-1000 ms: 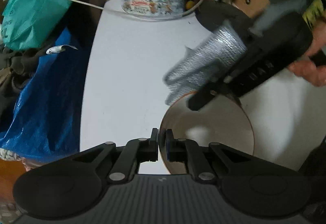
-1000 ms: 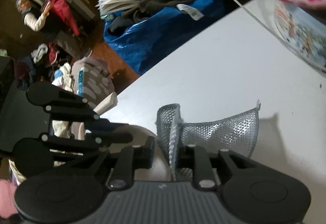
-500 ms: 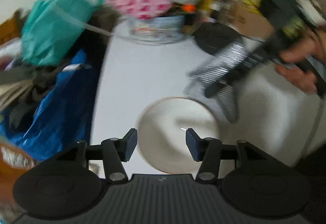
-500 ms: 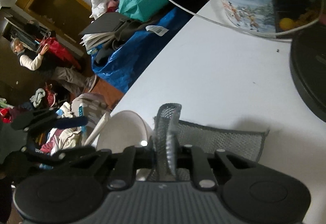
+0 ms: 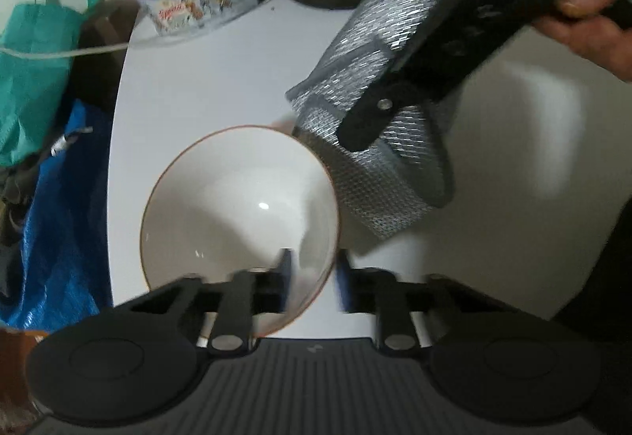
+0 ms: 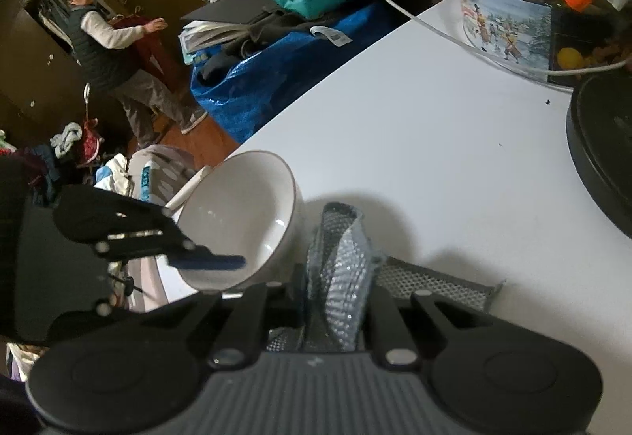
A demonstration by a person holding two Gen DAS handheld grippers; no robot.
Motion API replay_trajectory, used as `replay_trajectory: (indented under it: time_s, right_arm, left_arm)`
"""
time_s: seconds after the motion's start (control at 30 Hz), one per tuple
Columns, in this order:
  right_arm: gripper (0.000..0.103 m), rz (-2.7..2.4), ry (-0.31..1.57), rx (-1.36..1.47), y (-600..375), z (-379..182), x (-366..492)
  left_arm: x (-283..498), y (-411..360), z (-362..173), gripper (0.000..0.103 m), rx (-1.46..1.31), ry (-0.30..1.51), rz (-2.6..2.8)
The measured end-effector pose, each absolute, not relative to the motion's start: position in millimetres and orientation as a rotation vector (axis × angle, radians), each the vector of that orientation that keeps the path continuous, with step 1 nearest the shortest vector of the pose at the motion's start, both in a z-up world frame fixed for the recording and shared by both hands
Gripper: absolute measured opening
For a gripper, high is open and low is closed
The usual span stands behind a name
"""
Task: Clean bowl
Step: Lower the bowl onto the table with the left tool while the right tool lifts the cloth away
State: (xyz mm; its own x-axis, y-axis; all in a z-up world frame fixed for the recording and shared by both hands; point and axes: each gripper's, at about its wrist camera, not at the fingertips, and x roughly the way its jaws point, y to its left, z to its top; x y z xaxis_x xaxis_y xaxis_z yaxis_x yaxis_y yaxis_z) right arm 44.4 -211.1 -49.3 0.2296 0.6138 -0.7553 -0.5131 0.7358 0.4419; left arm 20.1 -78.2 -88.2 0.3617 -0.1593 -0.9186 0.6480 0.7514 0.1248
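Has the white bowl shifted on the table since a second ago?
Yes. In the right wrist view the bowl now shows nearly whole, tilted, beside the scrubbing cloth; earlier only a sliver showed. Its move against the cookie tin cannot be separated from camera motion.

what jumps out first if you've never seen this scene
A white bowl near the white table edge, its rim between the closing jaws of the left gripper. Beside it, the right gripper clamps a silvery mesh scrubbing cloth. Clutter crowds the far end.
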Motion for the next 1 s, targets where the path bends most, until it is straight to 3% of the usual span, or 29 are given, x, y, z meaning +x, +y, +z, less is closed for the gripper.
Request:
replay_trajectory:
  time_s: [0.23,0.4,0.77,1.0]
  right_arm:
    - [0.011,0.785,1.054,0.098,-216.7,-49.2,48.4]
    - [0.011,0.841,1.028,0.059,-207.5,-49.0,55.0]
    - [0.011,1.003,0.98,-0.191,-167.1,-47.3,56.2]
    - [0.011,1.061,0.942,-0.373,-143.2,-56.8,42.4]
  left_arm:
    - [51.9,-15.4,-70.5,0.008,-0.128,1.147,-0.558]
    - [60.1,42.6,-90.9,0.007,-0.63,1.122,-0.554]
    - [59.0,78.3,-117.3,0.008,-1.056,1.026,-0.482]
    - [59.8,80.5,-119.5,0.01,-1.04,1.048,-0.533]
